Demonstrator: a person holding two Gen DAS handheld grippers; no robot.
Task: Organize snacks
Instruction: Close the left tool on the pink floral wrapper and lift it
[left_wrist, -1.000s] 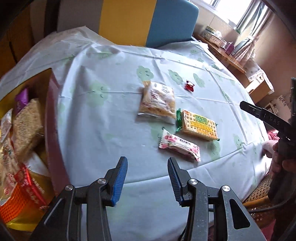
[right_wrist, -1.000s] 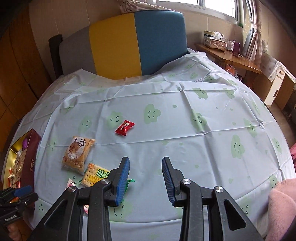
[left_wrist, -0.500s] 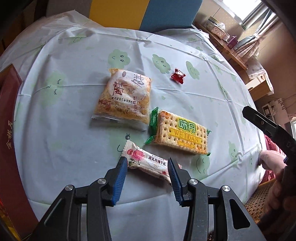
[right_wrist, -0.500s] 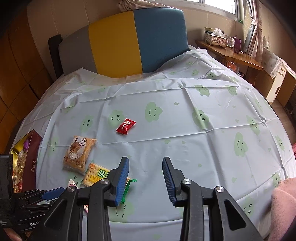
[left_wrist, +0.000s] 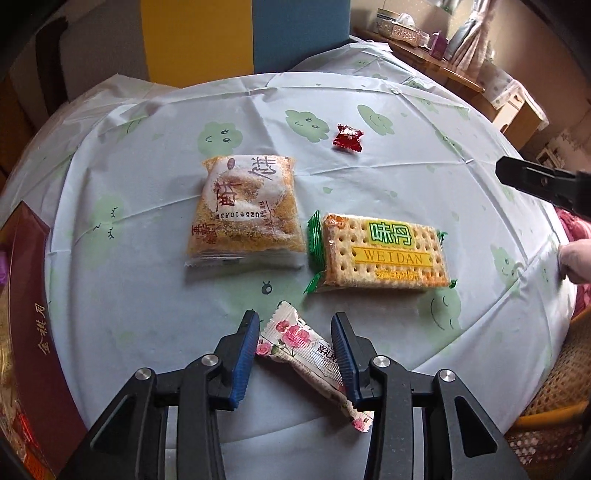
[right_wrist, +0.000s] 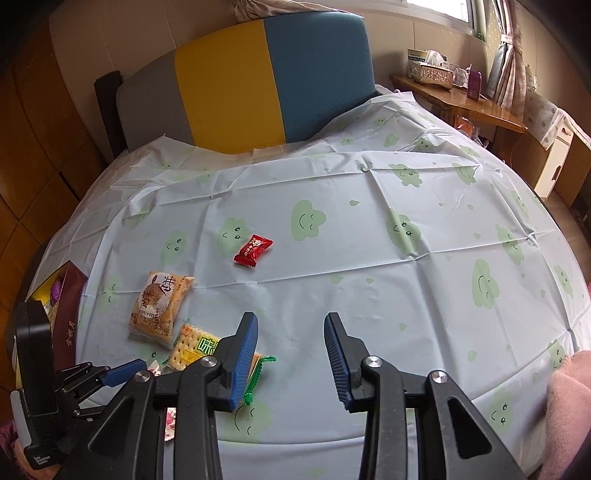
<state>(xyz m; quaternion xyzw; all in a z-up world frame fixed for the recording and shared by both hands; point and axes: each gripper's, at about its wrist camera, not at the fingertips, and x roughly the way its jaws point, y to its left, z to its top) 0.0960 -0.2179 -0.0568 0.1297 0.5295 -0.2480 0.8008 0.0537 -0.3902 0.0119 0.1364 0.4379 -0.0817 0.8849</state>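
A rose-print snack packet (left_wrist: 303, 347) lies slantwise on the cloud-print tablecloth (left_wrist: 147, 295), between the jaws of my left gripper (left_wrist: 294, 321). The jaws are closing around it, and I see no firm squeeze. Beyond it lie a green-and-yellow cracker packet (left_wrist: 384, 254), a crumbly cake packet (left_wrist: 245, 210) and a small red candy (left_wrist: 347, 137). My right gripper (right_wrist: 291, 319) hovers open over bare cloth with nothing between its fingers. From there the candy (right_wrist: 253, 250) sits ahead and left. The cake packet (right_wrist: 159, 304) and cracker packet (right_wrist: 194, 345) lie further left.
A dark red gift box (left_wrist: 33, 314) holding snacks stands at the table's left edge. A person's hand (left_wrist: 576, 258) rests at the right edge, and a pink sleeve (right_wrist: 569, 406) shows low right. A colour-block sofa back (right_wrist: 258, 81) rises behind the table.
My left gripper swung away from the box, came down over the rose-print packet, and its jaws narrowed a little around it. The right gripper stayed put.
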